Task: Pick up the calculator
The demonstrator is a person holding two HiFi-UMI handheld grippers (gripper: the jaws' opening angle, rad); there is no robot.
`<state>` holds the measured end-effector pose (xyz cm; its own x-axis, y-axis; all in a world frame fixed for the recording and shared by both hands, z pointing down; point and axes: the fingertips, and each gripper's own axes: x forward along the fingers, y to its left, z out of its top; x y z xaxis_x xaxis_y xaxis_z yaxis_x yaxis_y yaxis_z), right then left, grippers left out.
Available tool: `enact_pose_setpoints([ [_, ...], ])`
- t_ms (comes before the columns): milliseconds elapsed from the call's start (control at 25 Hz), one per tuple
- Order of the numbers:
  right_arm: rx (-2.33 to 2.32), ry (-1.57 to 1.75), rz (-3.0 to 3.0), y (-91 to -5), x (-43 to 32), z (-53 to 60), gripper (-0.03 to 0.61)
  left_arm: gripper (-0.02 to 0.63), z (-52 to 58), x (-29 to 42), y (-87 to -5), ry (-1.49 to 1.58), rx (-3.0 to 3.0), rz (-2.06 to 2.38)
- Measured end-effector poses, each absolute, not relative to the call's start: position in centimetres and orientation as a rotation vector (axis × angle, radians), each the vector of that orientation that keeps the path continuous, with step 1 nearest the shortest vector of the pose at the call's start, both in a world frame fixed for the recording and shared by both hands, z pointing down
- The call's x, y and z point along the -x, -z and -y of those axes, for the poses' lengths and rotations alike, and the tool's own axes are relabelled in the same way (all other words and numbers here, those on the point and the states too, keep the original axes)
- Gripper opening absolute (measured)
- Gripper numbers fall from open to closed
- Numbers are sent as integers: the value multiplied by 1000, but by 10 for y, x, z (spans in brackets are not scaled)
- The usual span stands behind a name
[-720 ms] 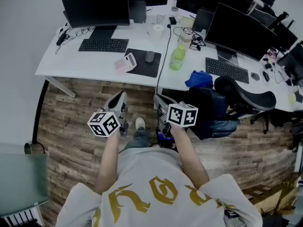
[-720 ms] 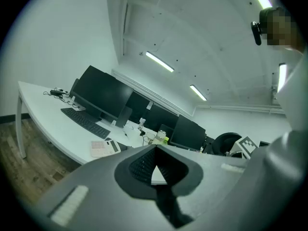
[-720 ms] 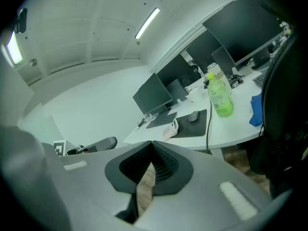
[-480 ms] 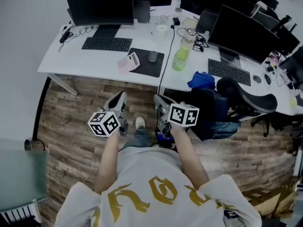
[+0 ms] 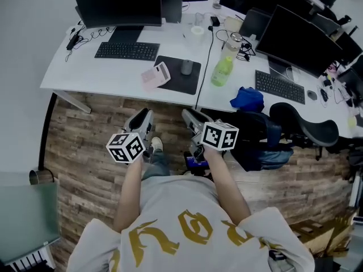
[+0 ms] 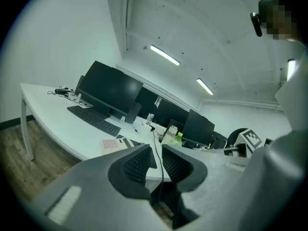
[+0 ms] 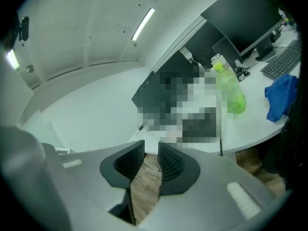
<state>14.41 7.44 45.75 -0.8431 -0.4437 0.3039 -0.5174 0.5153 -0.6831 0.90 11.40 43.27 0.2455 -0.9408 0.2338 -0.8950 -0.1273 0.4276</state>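
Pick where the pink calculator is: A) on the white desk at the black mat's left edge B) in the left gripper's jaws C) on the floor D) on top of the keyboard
A: the head view shows the calculator lying on the desk, at the left edge of the mat.

On the bench [image 5: 85, 75]: one pink calculator [image 5: 155, 75], one mouse pad [image 5: 177, 79], one green bottle [image 5: 222, 71], one blue cloth [image 5: 247, 99]. Two keyboards, left keyboard [image 5: 126, 50] and right keyboard [image 5: 277, 86]. Two mice, left mouse [image 5: 186, 67] and right mouse [image 5: 311, 94]. At least four monitors, among them left monitor [image 5: 119, 4] and right monitor [image 5: 300, 35]. One office chair [image 5: 309, 130]. Two grippers, left gripper [image 5: 140, 118] and right gripper [image 5: 191, 118], two jaws each.
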Motion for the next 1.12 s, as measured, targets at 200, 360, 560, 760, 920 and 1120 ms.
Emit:
enact_pose_setpoints([
  [200, -912, -1240, 2568, -481, -113, -32, 133, 75, -61, 29, -454, 114, -2029, 1613],
  [360, -973, -1222, 2488, -495, -82, 6, 138, 75, -7, 71, -464, 104, -2028, 1556],
  [560, -1071, -1251, 2407, -512, -49, 49, 144, 71, 50, 112, -483, 92, -2037, 1459],
  [760, -1179, -1216, 2330, -528, -33, 80, 147, 60, 85, 130, -507, 69, -2049, 1337],
  [920, -1221, -1142, 2278, -533, -33, 91, 147, 60, 100, 133, -523, 72, -2039, 1278],
  [1120, -1233, -1125, 2254, -534, -34, 102, 149, 60, 109, 130, -534, 74, -2034, 1235],
])
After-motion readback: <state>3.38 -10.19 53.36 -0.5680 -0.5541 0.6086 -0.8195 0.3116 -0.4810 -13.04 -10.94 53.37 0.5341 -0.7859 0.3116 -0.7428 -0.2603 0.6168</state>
